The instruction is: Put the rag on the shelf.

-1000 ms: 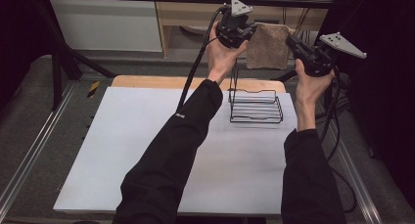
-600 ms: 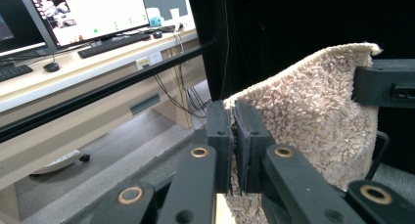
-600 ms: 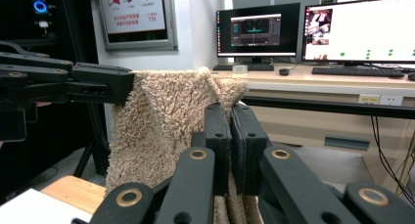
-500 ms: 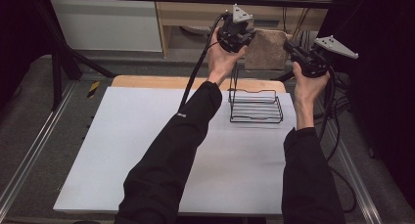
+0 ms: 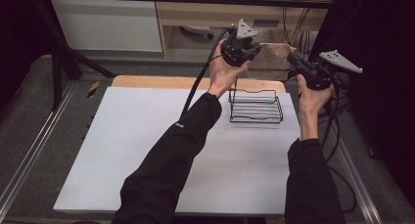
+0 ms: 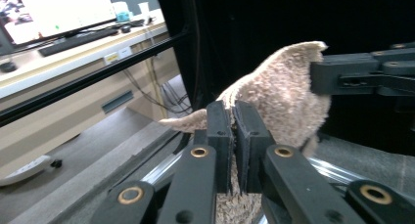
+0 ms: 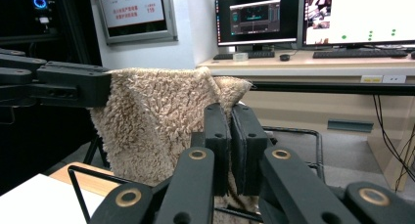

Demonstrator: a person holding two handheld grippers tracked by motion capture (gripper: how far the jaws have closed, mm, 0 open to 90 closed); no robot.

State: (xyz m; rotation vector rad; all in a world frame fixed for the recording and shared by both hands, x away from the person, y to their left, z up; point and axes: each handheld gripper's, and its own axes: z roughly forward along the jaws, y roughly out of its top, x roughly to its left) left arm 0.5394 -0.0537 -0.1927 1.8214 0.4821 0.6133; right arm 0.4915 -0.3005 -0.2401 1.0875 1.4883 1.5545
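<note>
At the upper middle of the high view the left gripper [image 5: 243,46] pinches one edge of the beige fleecy cloth [image 5: 270,57], its jaws clamped tight on it; toward the upper right the right gripper [image 5: 304,67] is closed on the far edge. The cloth hangs stretched above the wire rack [image 5: 256,106]. Uneven pulling could slip a corner free, or the sagging hem could snag on the rack's wires

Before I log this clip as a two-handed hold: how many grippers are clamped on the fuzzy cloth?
2. The left gripper pinches one edge of the cloth; the right gripper pinches the opposite edge, above the wire rack.
</note>
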